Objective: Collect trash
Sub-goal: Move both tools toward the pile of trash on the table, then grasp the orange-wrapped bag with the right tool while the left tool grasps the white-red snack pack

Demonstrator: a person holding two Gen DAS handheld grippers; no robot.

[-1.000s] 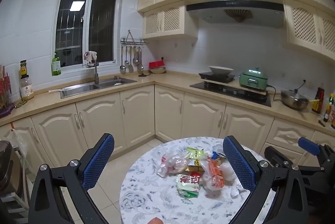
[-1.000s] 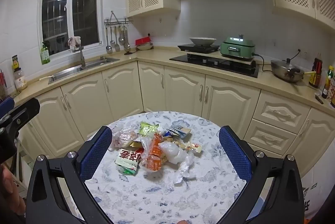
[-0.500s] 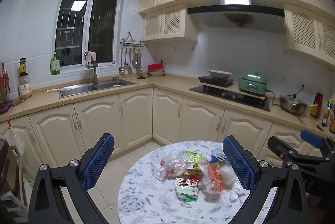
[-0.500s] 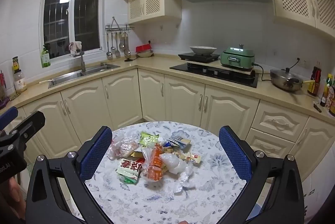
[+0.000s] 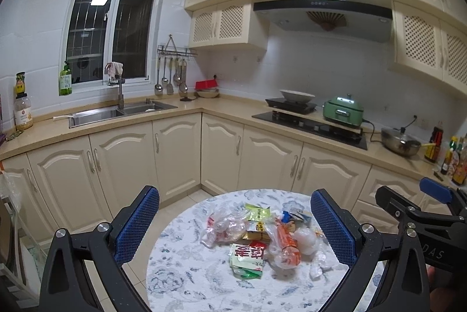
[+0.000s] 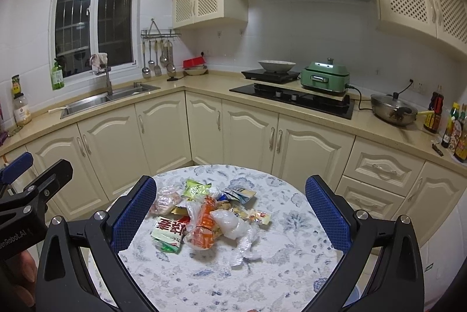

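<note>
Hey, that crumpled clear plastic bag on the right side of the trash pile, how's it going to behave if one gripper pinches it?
The clear plastic bag looks thin and crumpled, so it will probably flop and stretch rather than lift as one piece. It likely weighs almost nothing and may slip on the tablecloth. It touches the orange wrapper, which might get dragged along.

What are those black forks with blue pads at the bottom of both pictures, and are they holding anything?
Each is a hand-held gripper carried by a person, with no robot arm. A camera on each looks forward along its two fingers. One picture comes from the left hand-held gripper, the other from the right hand-held gripper. Both are wide open and hold nothing. Beyond them a round table with a flowered cloth carries a pile of trash: snack wrappers and crumpled clear bags. A kitchen is behind.
</note>
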